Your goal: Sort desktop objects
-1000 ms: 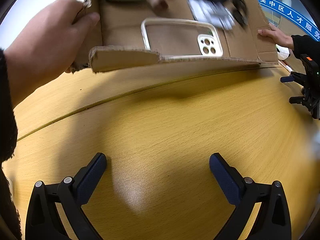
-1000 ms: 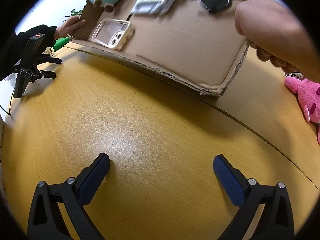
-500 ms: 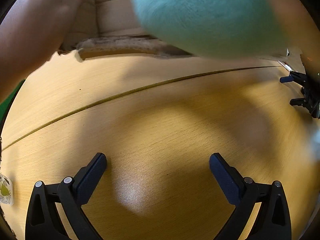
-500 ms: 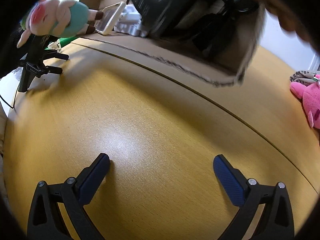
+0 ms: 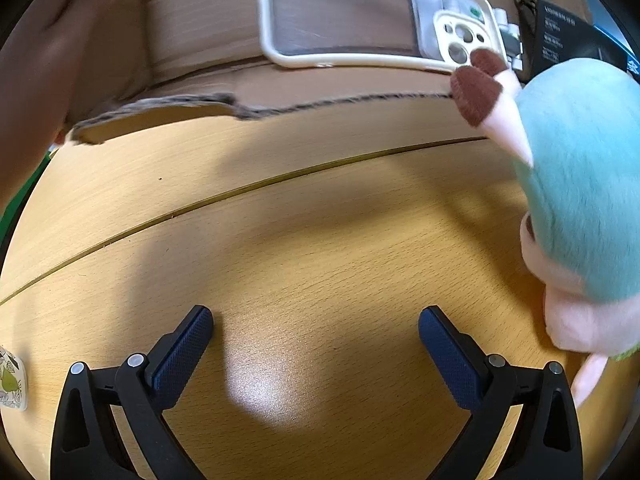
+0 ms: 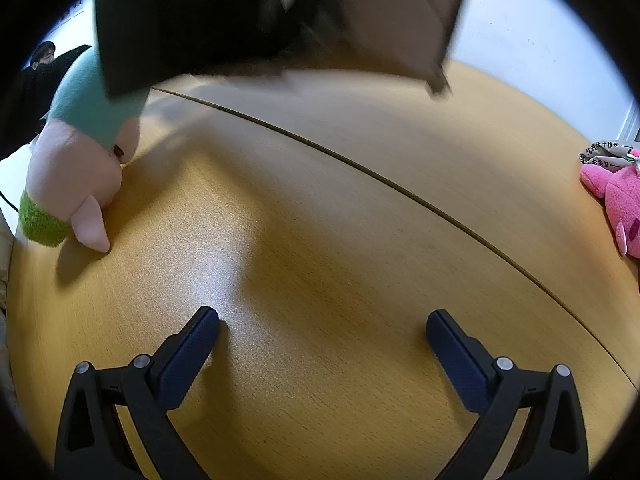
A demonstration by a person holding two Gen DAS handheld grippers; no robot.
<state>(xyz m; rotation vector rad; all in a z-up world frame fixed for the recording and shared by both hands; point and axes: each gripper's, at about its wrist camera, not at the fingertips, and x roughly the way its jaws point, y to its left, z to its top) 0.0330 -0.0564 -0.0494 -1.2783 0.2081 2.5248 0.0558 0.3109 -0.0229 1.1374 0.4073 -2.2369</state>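
Note:
A tilted cardboard sheet (image 5: 192,76) is held up by a hand (image 5: 44,80) over the far side of the wooden table (image 5: 304,240). A clear phone case (image 5: 360,20) and a black box (image 5: 560,36) slide down it. A plush pig in a teal dress (image 5: 580,184) has landed on the table at the right of the left wrist view, and stands head-down at the left of the right wrist view (image 6: 84,140). My left gripper (image 5: 316,336) and right gripper (image 6: 322,336) both rest open over bare wood, holding nothing.
A pink plush toy (image 6: 616,200) lies at the table's right edge beside a printed packet (image 6: 604,154). A small patterned card (image 5: 10,380) sits at the far left. The blurred cardboard (image 6: 400,20) and black box (image 6: 180,20) loom at the top of the right wrist view.
The cardboard has been tipped steeply toward the cameras. The plush pig fell off it onto the table, and the phone case and black box have slid to its lower edge. Both grippers stayed put.

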